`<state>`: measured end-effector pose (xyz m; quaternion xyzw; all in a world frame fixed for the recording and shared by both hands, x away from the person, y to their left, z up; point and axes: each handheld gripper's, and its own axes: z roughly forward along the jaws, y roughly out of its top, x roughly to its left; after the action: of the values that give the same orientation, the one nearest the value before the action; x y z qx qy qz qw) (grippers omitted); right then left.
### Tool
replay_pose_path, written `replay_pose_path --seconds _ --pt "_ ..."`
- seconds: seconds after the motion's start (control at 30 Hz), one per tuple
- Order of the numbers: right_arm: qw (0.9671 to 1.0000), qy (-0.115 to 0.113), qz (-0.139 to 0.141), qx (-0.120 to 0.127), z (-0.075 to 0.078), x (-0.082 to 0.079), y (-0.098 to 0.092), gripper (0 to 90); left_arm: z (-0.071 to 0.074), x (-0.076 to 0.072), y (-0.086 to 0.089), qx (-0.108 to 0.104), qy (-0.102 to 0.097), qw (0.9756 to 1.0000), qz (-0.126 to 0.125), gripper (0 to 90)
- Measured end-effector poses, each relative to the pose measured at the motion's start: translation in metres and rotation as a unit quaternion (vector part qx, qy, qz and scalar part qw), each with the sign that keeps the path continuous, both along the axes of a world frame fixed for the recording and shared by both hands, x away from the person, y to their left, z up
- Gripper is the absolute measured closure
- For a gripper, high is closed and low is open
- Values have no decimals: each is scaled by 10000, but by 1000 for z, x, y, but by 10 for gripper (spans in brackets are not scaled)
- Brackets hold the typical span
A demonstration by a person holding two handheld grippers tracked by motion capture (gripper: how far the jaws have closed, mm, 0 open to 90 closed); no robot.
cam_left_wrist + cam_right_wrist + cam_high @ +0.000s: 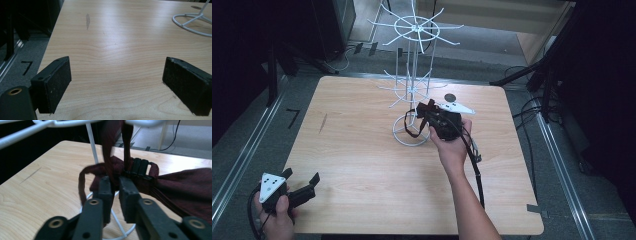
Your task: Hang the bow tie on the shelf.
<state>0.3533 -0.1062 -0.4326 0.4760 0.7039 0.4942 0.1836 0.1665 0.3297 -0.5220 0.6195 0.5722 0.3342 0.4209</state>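
At the foot of the white wire rack [412,85], your right gripper [430,116] has its jaws nearly together around the strap of a dark red bag [185,187]; whether the pads still pinch that strap cannot be told, and the strap runs up to a rack arm overhead. The bag hangs just right of the rack's pole, above its ring base, with those thin arms crowding in above. Well away from the rack, at the near left corner of the wooden table [362,165], your left gripper [304,189] rests spread wide with nothing between its jaws.

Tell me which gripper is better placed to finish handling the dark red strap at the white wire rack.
The right gripper: its jaws sit nearly closed around the dark red strap hanging at the white wire rack. The left gripper rests open at the table's near left corner, far from both.
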Motion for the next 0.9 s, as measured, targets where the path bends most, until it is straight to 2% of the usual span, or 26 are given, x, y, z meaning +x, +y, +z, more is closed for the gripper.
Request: replay_pose_path --seconds 0.2,0.33,0.37,0.77,0.9 --pt "9998 -24 125 183 -3 -9 -10 621 0 0 0 -1 0 10000 0 88" --pt "9998 -41 118 178 -2 -14 -16 551 0 0 0 1 -7 10000 5 88" --pt "9998 -80 105 161 -2 -19 -20 504 0 0 0 8 -11 10000 10 88" --pt "9996 -254 74 90 -6 -47 -50 354 0 -1 0 34 -20 10000 9 88" --pt "9996 -263 -111 79 -10 -54 -63 286 0 -1 0 28 -31 10000 -4 88"
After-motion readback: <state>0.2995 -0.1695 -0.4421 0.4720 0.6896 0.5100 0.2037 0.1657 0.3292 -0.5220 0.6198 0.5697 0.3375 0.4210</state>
